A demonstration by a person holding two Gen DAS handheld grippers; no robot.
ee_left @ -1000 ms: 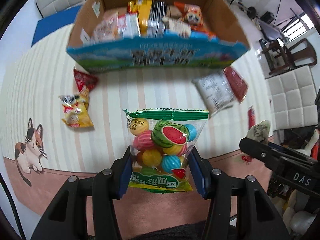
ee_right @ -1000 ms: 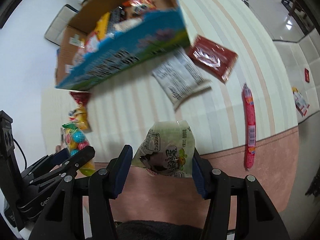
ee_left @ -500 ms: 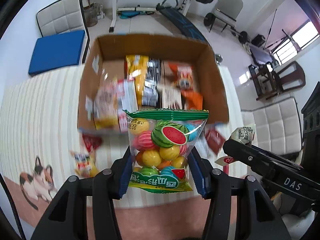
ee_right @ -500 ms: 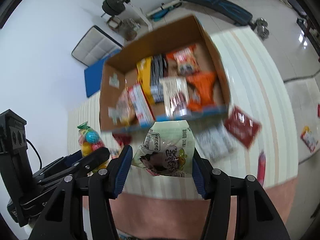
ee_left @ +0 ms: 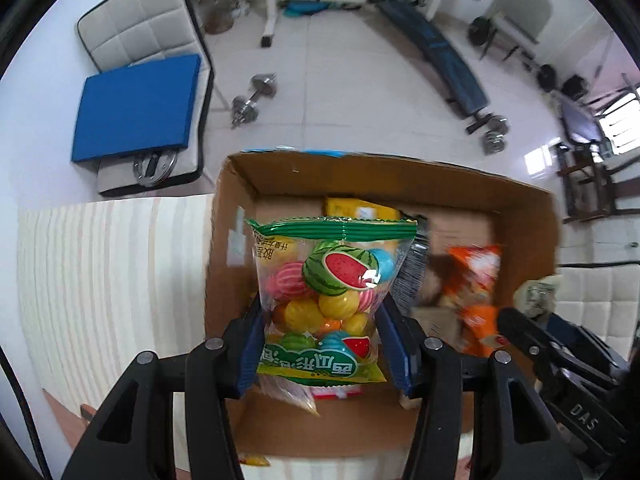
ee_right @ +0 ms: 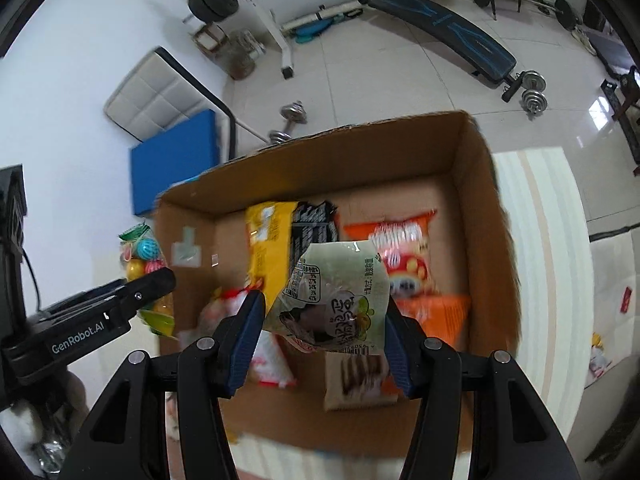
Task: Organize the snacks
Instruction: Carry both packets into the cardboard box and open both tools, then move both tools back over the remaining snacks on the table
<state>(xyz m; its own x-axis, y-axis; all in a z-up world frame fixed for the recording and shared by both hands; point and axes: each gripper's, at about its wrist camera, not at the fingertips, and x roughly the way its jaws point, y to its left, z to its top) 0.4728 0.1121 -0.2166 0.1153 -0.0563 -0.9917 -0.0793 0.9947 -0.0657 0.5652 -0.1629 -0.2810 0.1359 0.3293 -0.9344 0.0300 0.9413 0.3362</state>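
A clear bag of fruit-shaped candies (ee_left: pixel 326 300), sealed with a green strip along its top, is gripped between the blue-padded jaws of the left gripper (ee_left: pixel 320 344) and held upright above an open cardboard box (ee_left: pixel 532 216). A pale green snack packet (ee_right: pixel 334 300) is clamped in the jaws of the right gripper (ee_right: pixel 324 340) and is likewise held over the box, tilted slightly. Inside the box, a yellow packet (ee_right: pixel 266 256), a black-striped packet (ee_right: pixel 314 224), a red-and-orange bag (ee_right: pixel 400 252) and an orange packet (ee_right: pixel 440 316) are seen lying side by side, with a brown-striped wrapper (ee_right: pixel 360 376) nearer the front wall. The box is set on a cream striped tablecloth (ee_left: pixel 100 280). In the right wrist view, the left gripper with its candy bag is visible at the left edge, beside the box's left wall. Beyond the box, a tiled floor is seen with a dumbbell (ee_left: pixel 254 98), a weight bench (ee_left: pixel 436 52) and a blue cushion (ee_left: pixel 136 104) resting on a white padded chair (ee_left: pixel 140 28).
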